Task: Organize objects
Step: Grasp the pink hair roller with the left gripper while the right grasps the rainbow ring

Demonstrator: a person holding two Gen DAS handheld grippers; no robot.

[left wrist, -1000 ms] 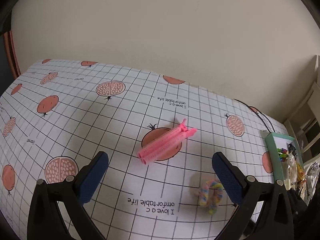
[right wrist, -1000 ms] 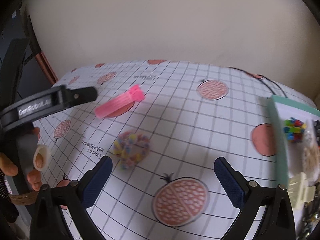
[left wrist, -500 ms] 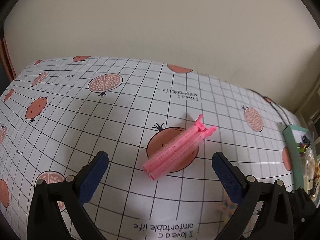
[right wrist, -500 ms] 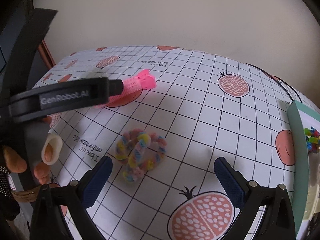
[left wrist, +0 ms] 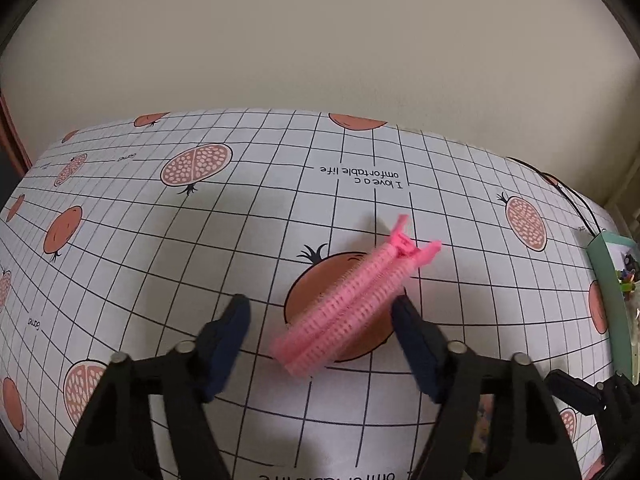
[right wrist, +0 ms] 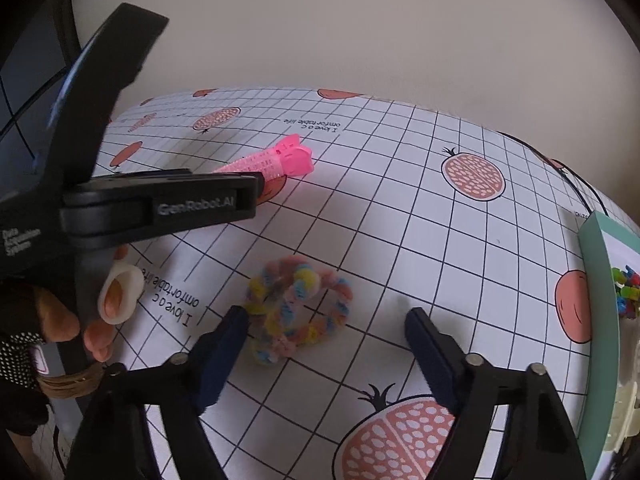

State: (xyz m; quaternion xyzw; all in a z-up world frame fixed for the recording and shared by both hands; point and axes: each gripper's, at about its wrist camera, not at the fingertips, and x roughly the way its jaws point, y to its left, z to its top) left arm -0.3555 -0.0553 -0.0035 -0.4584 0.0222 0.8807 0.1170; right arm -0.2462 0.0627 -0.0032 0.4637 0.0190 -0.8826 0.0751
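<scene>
Pink hair clip (left wrist: 352,304) between spread fingers (left wrist: 416,344)

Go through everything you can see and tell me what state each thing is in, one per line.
Left gripper: open, fingers on either side of the hair clip, not gripping it.
Right gripper: open, over the scrunchie, not gripping it.
Pink hair clip: lying flat on the tablecloth, closed.
Pastel scrunchie: lying loose on the tablecloth.
Green box: open, small items inside.
Tablecloth: spread flat.
</scene>
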